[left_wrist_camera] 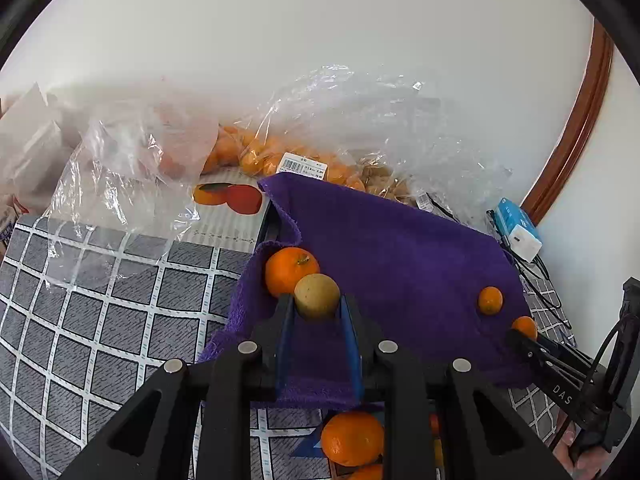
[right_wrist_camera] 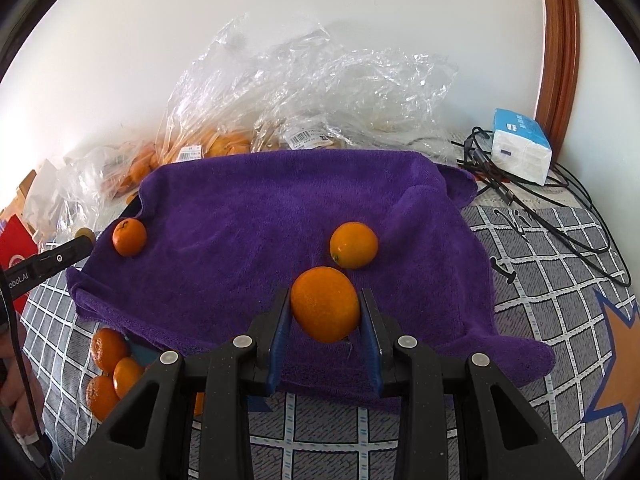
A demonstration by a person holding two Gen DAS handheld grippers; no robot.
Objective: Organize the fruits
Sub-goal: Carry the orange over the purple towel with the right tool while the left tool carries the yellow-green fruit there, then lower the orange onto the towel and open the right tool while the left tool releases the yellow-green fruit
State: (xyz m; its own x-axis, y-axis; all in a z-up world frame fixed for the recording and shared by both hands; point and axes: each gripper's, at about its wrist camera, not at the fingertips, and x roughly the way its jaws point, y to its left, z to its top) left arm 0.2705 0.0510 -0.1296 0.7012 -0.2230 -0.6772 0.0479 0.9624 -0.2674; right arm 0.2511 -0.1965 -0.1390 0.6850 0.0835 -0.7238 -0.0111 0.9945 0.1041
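Left tool clenched on tan fruit, right tool on orange, above purple towel.

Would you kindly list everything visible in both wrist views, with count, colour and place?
towel: one, purple, spread on the checked grey cloth.
oranges on the towel: two, orange, one at its left edge, one near the middle.
loose oranges: at least three, orange, on the cloth off the towel's near left corner.
plastic bags: several, clear, behind the towel, some holding orange fruit.
tissue pack: one, blue and white, far right by black cables.
left tongs: black with blue pads, shut on a yellowish-brown fruit.
right tongs: same colours, shut on a held orange.
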